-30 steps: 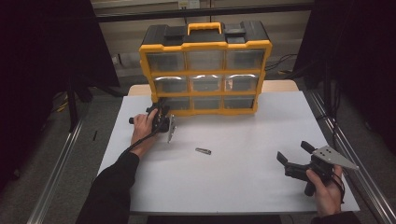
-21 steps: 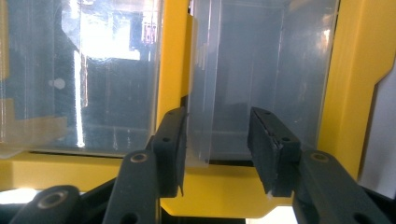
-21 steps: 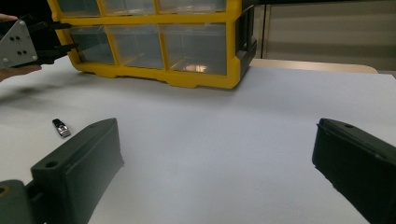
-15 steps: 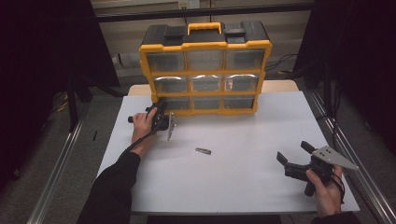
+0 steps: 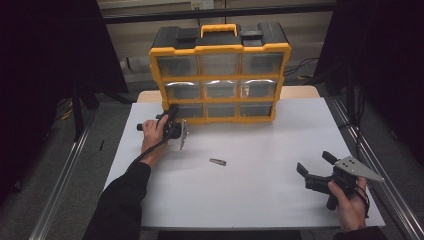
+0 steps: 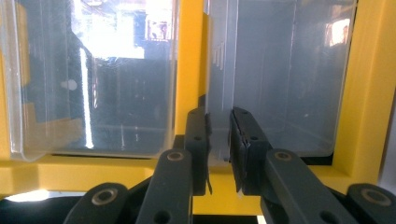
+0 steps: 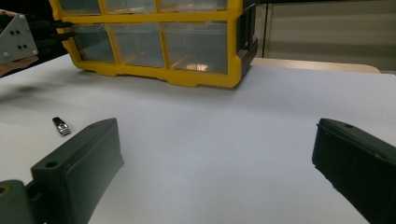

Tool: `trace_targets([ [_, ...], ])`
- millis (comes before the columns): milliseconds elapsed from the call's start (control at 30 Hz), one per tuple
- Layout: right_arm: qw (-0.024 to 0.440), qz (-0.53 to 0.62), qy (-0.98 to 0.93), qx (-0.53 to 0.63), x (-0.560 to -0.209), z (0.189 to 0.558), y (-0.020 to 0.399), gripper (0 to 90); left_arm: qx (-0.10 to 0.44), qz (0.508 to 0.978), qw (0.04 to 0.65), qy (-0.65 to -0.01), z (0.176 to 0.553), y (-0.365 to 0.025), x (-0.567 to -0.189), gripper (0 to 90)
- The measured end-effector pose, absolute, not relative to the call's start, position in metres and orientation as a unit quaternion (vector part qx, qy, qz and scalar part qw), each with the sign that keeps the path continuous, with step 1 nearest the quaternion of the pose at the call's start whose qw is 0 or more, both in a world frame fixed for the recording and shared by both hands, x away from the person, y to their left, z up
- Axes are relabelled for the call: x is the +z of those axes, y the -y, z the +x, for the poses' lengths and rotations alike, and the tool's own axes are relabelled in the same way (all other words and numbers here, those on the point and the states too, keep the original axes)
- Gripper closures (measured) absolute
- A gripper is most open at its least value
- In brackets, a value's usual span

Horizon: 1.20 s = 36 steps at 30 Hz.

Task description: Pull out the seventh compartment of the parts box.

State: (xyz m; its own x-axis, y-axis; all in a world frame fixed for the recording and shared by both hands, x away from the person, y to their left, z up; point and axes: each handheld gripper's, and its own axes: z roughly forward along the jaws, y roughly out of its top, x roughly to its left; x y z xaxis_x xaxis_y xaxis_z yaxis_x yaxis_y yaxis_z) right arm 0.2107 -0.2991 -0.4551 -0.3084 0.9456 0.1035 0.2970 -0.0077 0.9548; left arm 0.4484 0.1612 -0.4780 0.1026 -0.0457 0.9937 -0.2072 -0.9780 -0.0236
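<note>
Wide bare table (image 5: 270,190) between hands, easy passage. Small metal clip (image 5: 217,161) lone obstacle mid-table. Yellow drawer cabinet (image 5: 220,75) blocks back edge. Left gripper (image 6: 219,140) hard against its bottom-left drawer (image 6: 275,84). Right gripper (image 5: 315,167) well clear.

The left gripper (image 6: 218,140) has black jaws with round rivets at the pivots. The right gripper (image 5: 320,169) is black too, topped by a grey three-cornered plate. The person wears black sleeves (image 5: 120,200).
</note>
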Motion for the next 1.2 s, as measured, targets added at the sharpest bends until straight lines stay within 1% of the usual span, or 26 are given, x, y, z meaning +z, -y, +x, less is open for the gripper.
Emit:
trace_targets([
  [67, 0.319, 0.495, -0.629, 0.509, -0.455, 0.212, 0.299, 1.0, 0.66, 0.743, 0.058, 0.092, 0.449, -0.161, -0.477, 78.5],
  [100, 0.317, 0.496, -0.628, 0.509, -0.455, 0.212, 0.298, 1.0, 0.654, 0.748, 0.045, 0.102, 0.449, -0.16, -0.475, 78.5],
  [133, 0.317, 0.494, -0.628, 0.511, -0.455, 0.212, 0.298, 1.1, 0.653, 0.748, 0.055, 0.1, 0.45, -0.16, -0.476, 78.5],
  [200, 0.319, 0.492, -0.629, 0.51, -0.455, 0.213, 0.298, 1.1, 0.658, 0.745, 0.049, 0.098, 0.448, -0.16, -0.476, 78.7],
  [233, 0.319, 0.492, -0.629, 0.51, -0.455, 0.213, 0.297, 1.1, 0.656, 0.747, 0.076, 0.071, 0.448, -0.161, -0.482, 78.7],
  [300, 0.319, 0.491, -0.63, 0.51, -0.455, 0.213, 0.297, 1.1, 0.653, 0.75, 0.08, 0.071, 0.449, -0.162, -0.481, 78.8],
  [367, 0.317, 0.492, -0.63, 0.51, -0.455, 0.213, 0.298, 1.1, 0.658, 0.745, 0.057, 0.093, 0.448, -0.16, -0.476, 78.8],
  [433, 0.317, 0.493, -0.629, 0.511, -0.455, 0.212, 0.298, 1.1, 0.656, 0.745, 0.083, 0.087, 0.45, -0.16, -0.479, 78.8],
  [467, 0.318, 0.493, -0.629, 0.511, -0.455, 0.212, 0.298, 1.1, 0.668, 0.734, 0.089, 0.086, 0.449, -0.161, -0.479, 78.9],
  [500, 0.317, 0.493, -0.63, 0.51, -0.455, 0.212, 0.298, 1.1, 0.668, 0.734, 0.086, 0.086, 0.448, -0.161, -0.479, 78.8],
  [533, 0.318, 0.491, -0.63, 0.51, -0.455, 0.212, 0.298, 1.1, 0.669, 0.735, 0.061, 0.091, 0.446, -0.16, -0.475, 78.8],
  [567, 0.319, 0.49, -0.63, 0.511, -0.455, 0.212, 0.298, 1.0, 0.674, 0.731, 0.058, 0.09, 0.445, -0.16, -0.476, 78.8],
  [633, 0.318, 0.493, -0.628, 0.511, -0.455, 0.211, 0.298, 1.0, 0.66, 0.744, 0.041, 0.1, 0.445, -0.16, -0.473, 78.9],
  [700, 0.32, 0.491, -0.629, 0.511, -0.454, 0.21, 0.299, 0.9, 0.668, 0.737, 0.045, 0.094, 0.444, -0.16, -0.474, 78.9],
  [733, 0.319, 0.492, -0.629, 0.511, -0.454, 0.21, 0.299, 0.9, 0.668, 0.736, 0.06, 0.094, 0.445, -0.16, -0.476, 78.9],
  [767, 0.32, 0.491, -0.628, 0.511, -0.454, 0.21, 0.298, 0.9, 0.669, 0.735, 0.052, 0.096, 0.444, -0.16, -0.475, 78.9],
  [800, 0.32, 0.491, -0.629, 0.512, -0.454, 0.209, 0.298, 0.9, 0.676, 0.729, 0.059, 0.09, 0.443, -0.161, -0.476, 78.9],
  [867, 0.319, 0.489, -0.629, 0.513, -0.454, 0.209, 0.298, 0.9, 0.663, 0.743, 0.052, 0.082, 0.441, -0.16, -0.476, 78.9],
  [900, 0.319, 0.489, -0.629, 0.513, -0.454, 0.209, 0.298, 0.9, 0.659, 0.744, 0.039, 0.103, 0.442, -0.161, -0.473, 78.9],
  [1000, 0.319, 0.488, -0.629, 0.513, -0.453, 0.209, 0.297, 0.8, 0.666, 0.738, 0.04, 0.1, 0.439, -0.161, -0.474, 78.9],
  [1033, 0.319, 0.488, -0.63, 0.513, -0.453, 0.209, 0.297, 0.8, 0.668, 0.736, 0.057, 0.093, 0.439, -0.162, -0.476, 78.9],
  [1100, 0.318, 0.487, -0.631, 0.513, -0.453, 0.21, 0.297, 0.8, 0.665, 0.737, 0.062, 0.101, 0.439, -0.162, -0.476, 78.9],
  [1133, 0.318, 0.486, -0.631, 0.515, -0.453, 0.21, 0.297, 0.8, 0.657, 0.737, 0.146, 0.055, 0.442, -0.164, -0.488, 78.9],
  [1167, 0.317, 0.486, -0.63, 0.515, -0.453, 0.21, 0.297, 0.8, 0.67, 0.729, 0.117, 0.076, 0.44, -0.163, -0.483, 78.9],
  [1200, 0.318, 0.485, -0.631, 0.515, -0.453, 0.21, 0.296, 0.8, 0.667, 0.732, 0.112, 0.083, 0.44, -0.163, -0.481, 78.9],
])
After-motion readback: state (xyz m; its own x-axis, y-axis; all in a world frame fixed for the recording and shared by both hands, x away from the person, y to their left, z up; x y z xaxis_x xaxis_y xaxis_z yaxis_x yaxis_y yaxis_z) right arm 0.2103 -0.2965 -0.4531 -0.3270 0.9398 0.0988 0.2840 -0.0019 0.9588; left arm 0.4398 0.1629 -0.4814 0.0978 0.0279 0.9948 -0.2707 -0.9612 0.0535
